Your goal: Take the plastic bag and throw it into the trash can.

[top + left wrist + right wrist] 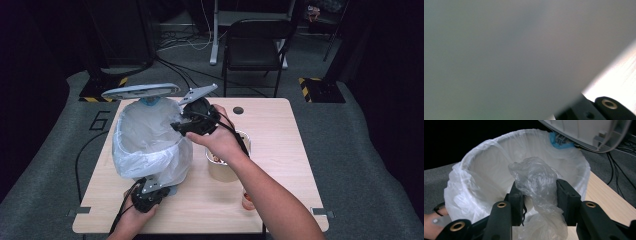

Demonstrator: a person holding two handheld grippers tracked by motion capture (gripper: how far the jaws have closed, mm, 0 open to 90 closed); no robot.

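A small bin (150,145) lined with a white bag stands at the table's left, its grey lid (141,90) raised. My right gripper (182,125) hovers at the bin's right rim. In the right gripper view, the right gripper (539,197) is shut on a crumpled clear plastic wrap (536,177), held over the bin's open mouth (499,165). My left gripper (147,195) sits low against the bin's base at the front. The bag's blurred white side lies close against the left gripper view, with one black jaw part (599,110) at the bottom right.
A tan paper bowl (225,170) with food stands right of the bin, under my right forearm. A small orange cup (247,200) sits near the front edge. A round hole (238,110) marks the table's far side. A black chair (255,45) stands beyond the table.
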